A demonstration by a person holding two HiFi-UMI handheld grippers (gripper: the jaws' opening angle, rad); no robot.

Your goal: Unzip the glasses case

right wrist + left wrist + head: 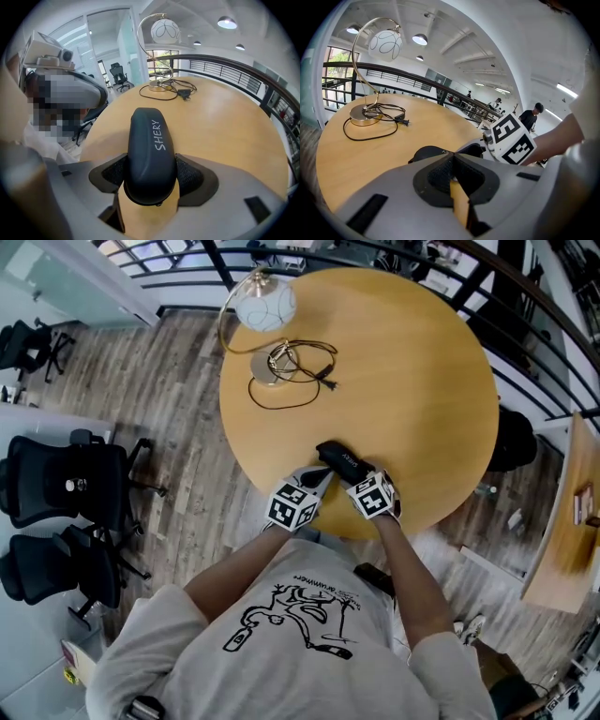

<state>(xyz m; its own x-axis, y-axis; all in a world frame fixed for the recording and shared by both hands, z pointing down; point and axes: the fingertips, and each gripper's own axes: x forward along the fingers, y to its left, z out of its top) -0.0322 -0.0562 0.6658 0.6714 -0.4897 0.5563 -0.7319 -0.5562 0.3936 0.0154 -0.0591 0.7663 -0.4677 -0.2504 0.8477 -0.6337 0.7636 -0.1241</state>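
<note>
A black zipped glasses case [336, 457] lettered SHERY lies on the round wooden table [412, 381] near its front edge. My right gripper [354, 472] reaches down over the case's near end. In the right gripper view the case [149, 145] sits between the two pads [188, 176], which stand close along its sides; this gripper [151, 174] is open. My left gripper [321, 478] is just left of the case and shut, with nothing between its pads [440, 176]. From the left gripper view the case [427, 152] shows beyond the jaws, with the right gripper's marker cube [512, 139] beside it.
A gold arc lamp with a white globe [265, 304] and a loose black cord [292, 381] stands at the table's far left. Black office chairs [66, 486] stand on the wood floor to the left. A dark railing [469, 277] curves behind the table.
</note>
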